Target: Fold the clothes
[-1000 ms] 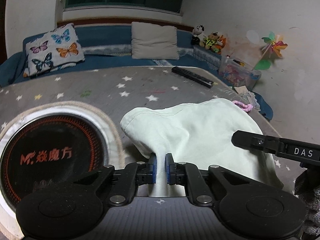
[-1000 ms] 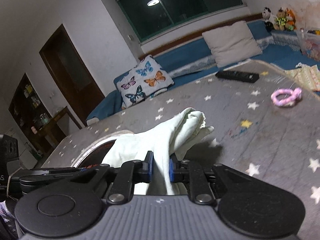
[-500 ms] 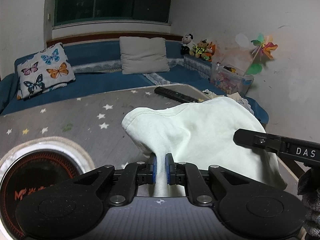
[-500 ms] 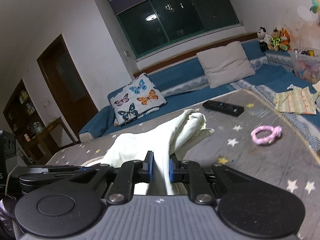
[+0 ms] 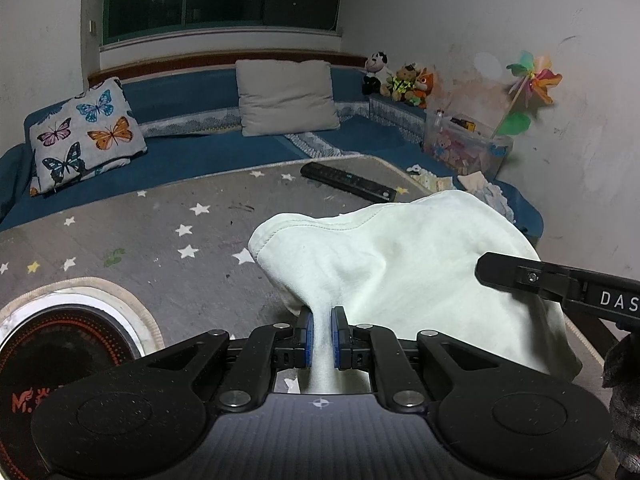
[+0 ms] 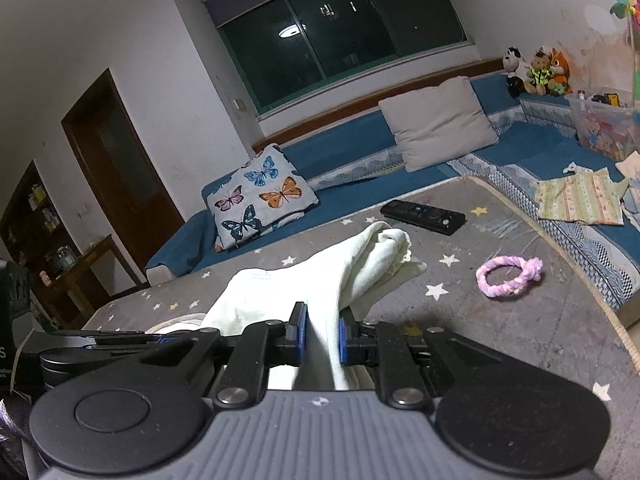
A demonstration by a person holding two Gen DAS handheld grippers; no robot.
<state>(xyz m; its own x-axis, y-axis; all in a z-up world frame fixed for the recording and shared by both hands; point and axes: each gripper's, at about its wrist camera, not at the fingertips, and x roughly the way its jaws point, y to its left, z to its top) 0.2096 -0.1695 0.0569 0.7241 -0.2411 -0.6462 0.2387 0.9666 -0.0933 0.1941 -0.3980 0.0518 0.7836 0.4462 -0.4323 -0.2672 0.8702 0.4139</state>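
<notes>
A pale cream cotton garment (image 5: 400,264) hangs bunched above the grey star-patterned mat (image 5: 168,216), pinched at two points: the left gripper (image 5: 320,330) and the right gripper (image 6: 322,334) each clench a fold. Farther off lie a black remote control (image 6: 422,212) and, to the right, a pink braided ring (image 6: 508,276).

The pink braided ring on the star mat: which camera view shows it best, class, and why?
The right wrist view. There the pink braided ring lies whole and unobstructed on the star mat, right of the pale garment. The left wrist view does not show it: the lifted garment covers that part of the mat.
</notes>
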